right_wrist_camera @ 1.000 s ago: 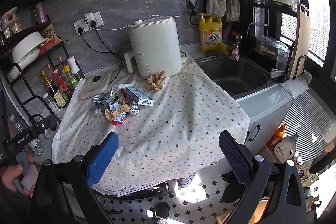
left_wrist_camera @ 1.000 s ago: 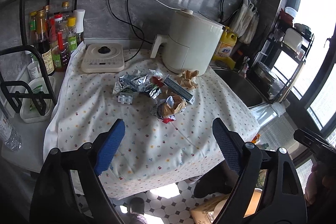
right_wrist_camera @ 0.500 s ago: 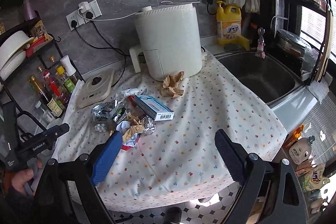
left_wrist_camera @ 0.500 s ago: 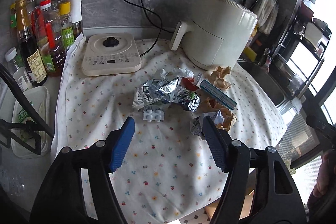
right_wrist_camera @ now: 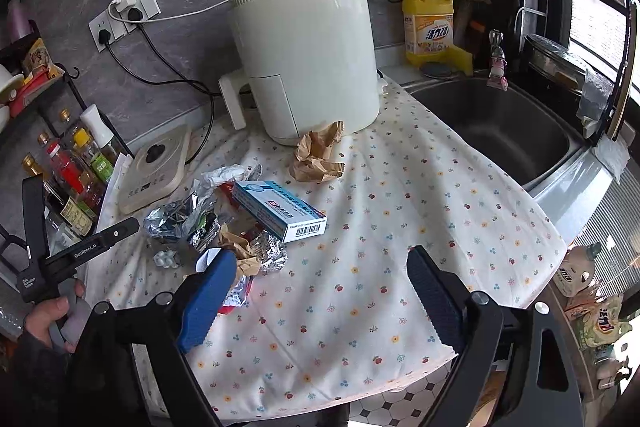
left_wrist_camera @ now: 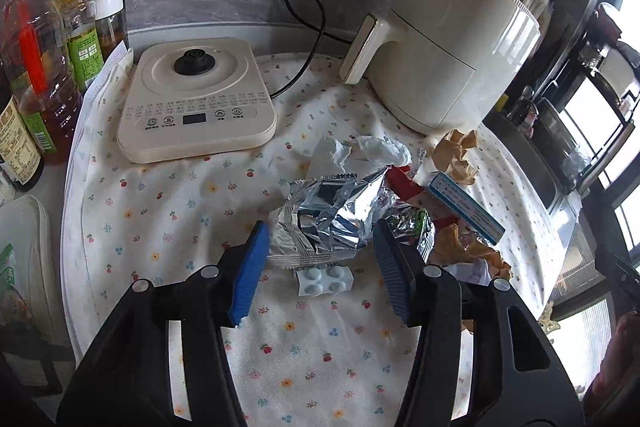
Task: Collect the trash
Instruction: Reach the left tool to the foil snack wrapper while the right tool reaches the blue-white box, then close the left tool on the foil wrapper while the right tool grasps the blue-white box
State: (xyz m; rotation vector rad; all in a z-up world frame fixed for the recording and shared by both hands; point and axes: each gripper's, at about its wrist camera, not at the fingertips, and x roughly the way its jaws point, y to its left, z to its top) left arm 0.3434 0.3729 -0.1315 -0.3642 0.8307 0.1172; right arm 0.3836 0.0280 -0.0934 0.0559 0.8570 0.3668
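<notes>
- While its jaws are closing, the left gripper point(left_wrist_camera: 320, 259) hangs half-spread over the flowered cloth point(left_wrist_camera: 160, 211), with the crumpled silver foil wrapper point(left_wrist_camera: 332, 223) and the white pill blister point(left_wrist_camera: 325, 279) lying in the gap between its blue pads point(left_wrist_camera: 250, 275); neither pad presses on them yet.
- The right gripper point(right_wrist_camera: 320, 291) stands wide, jaws narrowing slightly, nothing between them but bare cloth; its left pad sits in front of a red-and-white wrapper point(right_wrist_camera: 236, 295) at the edge of the trash heap.
- The trash lies in one heap mid-cloth: foil, white tissue point(left_wrist_camera: 384, 151), a blue-and-white carton point(right_wrist_camera: 280, 211), brown crumpled paper point(right_wrist_camera: 318, 155) beside the cream air fryer point(right_wrist_camera: 304, 55).
- The left hand point(right_wrist_camera: 52, 315) shows only at the frame's edge, clasping its handle.
- Whatever lies under the foil is hidden; the wrapper's print is too small to read.
</notes>
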